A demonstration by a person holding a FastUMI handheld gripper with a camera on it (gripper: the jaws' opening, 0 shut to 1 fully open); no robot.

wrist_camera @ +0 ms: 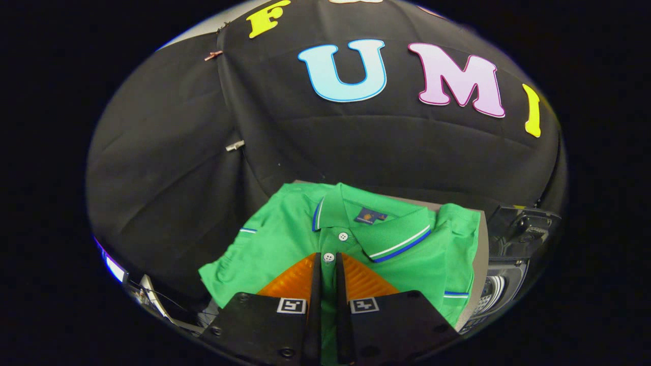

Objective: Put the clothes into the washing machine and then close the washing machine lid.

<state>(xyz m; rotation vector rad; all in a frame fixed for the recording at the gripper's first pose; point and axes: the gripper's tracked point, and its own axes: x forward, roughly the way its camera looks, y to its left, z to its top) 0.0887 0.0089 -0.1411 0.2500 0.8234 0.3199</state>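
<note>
Green polo shirt [285, 239] gripped, not yet loaded.
We see the gripper [326, 260] nearly clenched, pinching the placket; washing machine [508, 254] at right awaits loading and lid closure.

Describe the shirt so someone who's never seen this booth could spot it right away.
In front of the black cloth wall a grey surface holds a folded polo shirt, with a dark machine beside it. The gripper has its fingers nearly closed over the shirt's button placket. It is bright green, with blue-and-white stripes on collar and sleeves.
</note>
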